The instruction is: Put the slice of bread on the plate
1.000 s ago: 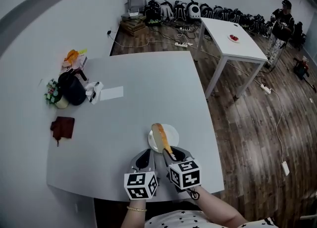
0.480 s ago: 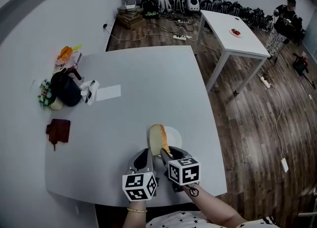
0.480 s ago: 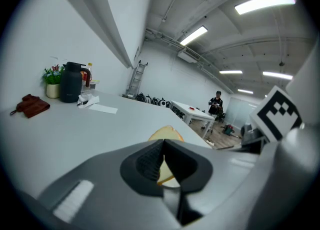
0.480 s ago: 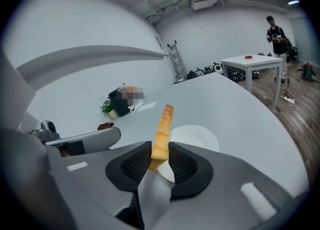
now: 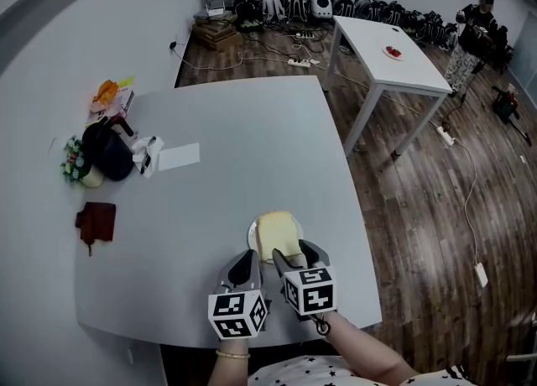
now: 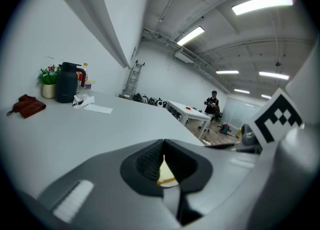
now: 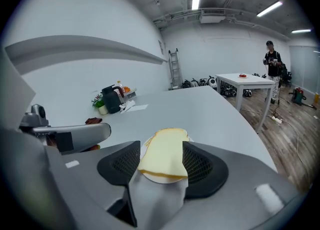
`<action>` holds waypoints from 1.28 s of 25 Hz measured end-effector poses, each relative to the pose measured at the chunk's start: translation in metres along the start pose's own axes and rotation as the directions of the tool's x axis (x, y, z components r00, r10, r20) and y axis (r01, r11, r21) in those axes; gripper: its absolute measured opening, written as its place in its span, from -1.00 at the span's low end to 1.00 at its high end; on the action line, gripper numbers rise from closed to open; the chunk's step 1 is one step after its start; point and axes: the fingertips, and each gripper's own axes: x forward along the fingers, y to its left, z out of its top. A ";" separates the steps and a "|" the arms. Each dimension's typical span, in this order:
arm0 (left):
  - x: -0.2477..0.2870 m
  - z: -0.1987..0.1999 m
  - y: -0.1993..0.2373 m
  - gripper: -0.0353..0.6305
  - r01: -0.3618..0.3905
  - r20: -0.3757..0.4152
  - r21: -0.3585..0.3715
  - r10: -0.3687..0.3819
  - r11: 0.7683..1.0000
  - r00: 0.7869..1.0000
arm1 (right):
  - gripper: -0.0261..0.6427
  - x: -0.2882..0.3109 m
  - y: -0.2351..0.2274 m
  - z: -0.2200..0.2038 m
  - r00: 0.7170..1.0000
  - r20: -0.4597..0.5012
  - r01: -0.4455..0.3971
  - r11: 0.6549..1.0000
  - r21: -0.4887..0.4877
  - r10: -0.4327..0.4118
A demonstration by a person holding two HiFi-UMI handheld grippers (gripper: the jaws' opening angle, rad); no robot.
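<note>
A pale slice of bread point(image 5: 277, 232) lies flat on the small white plate point(image 5: 252, 238) near the front edge of the grey table point(image 5: 235, 141). My right gripper point(image 5: 291, 252) sits just behind the plate. Its jaws are opening, and in the right gripper view the bread point(image 7: 165, 154) rests on the plate point(image 7: 161, 178) between the wide-set pads of the right gripper point(image 7: 161, 149). My left gripper point(image 5: 247, 263) hovers beside it on the left, its jaws closed together and empty. Through the left gripper point(image 6: 162, 144) I glimpse a sliver of the plate and bread.
A black kettle point(image 5: 107, 151), a small flower pot point(image 5: 74, 160), a sheet of paper point(image 5: 179, 156) and a dark red cloth point(image 5: 95, 218) lie at the table's left side. A second white table point(image 5: 390, 61) and a person point(image 5: 474, 23) are across the wooden floor.
The bread, held up on edge between the right jaws before, has tipped down flat onto the plate. The right jaws have spread wide; the right gripper sank slightly. The left gripper stayed put.
</note>
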 end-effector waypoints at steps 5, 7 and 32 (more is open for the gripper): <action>-0.005 0.000 -0.012 -0.87 0.011 0.009 0.006 -0.011 1.000 1.000 | -0.31 -0.019 0.008 0.000 0.998 0.037 -0.048 0.999 0.012 0.047; -0.008 0.001 -0.017 -0.87 0.012 0.015 0.008 -0.012 1.000 1.000 | -0.57 -0.029 0.011 0.003 0.995 0.068 -0.075 0.997 0.019 0.074; -0.035 -0.008 -0.051 -0.87 0.001 0.010 0.048 -0.001 0.999 1.000 | -0.93 -0.085 0.017 0.007 0.985 0.149 -0.086 0.996 -0.038 0.091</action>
